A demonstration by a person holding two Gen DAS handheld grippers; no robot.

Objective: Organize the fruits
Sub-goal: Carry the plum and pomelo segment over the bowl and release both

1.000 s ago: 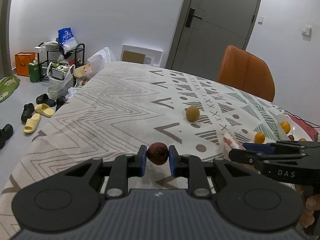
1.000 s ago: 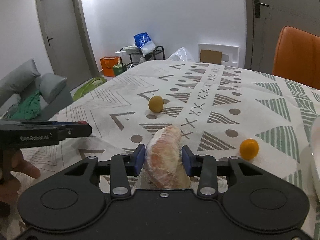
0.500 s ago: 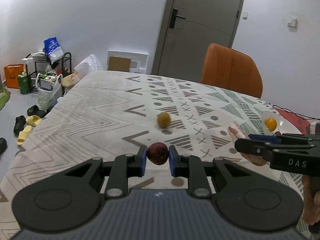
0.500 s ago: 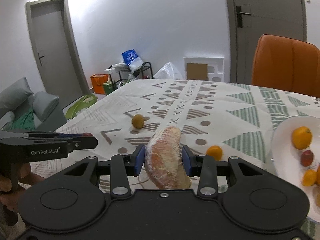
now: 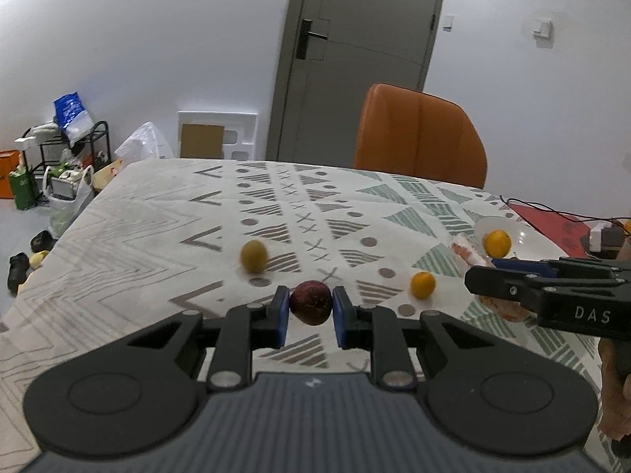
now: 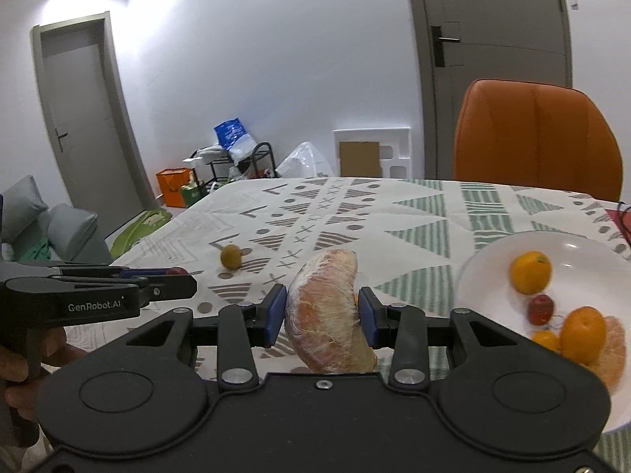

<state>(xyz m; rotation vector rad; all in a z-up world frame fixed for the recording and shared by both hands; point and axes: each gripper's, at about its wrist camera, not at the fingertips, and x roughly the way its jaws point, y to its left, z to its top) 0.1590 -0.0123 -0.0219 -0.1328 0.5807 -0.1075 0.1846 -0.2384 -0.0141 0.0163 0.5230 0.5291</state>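
My left gripper (image 5: 310, 312) is shut on a small dark red fruit (image 5: 310, 302), held above the patterned tablecloth. My right gripper (image 6: 320, 314) is shut on a plastic-wrapped pomelo wedge (image 6: 325, 311). A white plate (image 6: 493, 276) at the right holds oranges, a small red fruit (image 6: 540, 309) and a peeled segment. On the cloth lie a yellow-green fruit (image 5: 254, 256) and a small orange (image 5: 422, 284). In the left wrist view the right gripper (image 5: 479, 278) crosses in from the right, in front of the plate (image 5: 524, 236).
An orange chair (image 5: 420, 138) stands behind the table's far edge. A red mat with cables (image 5: 552, 222) lies past the plate. Shoes, bags and a rack (image 5: 59, 149) clutter the floor to the left. A grey sofa (image 6: 47, 228) sits off the table's left side.
Both grippers have swung to the right while carrying their fruit. The white plate has come fully into the right wrist view, and the yellow-green fruit has slid leftward.
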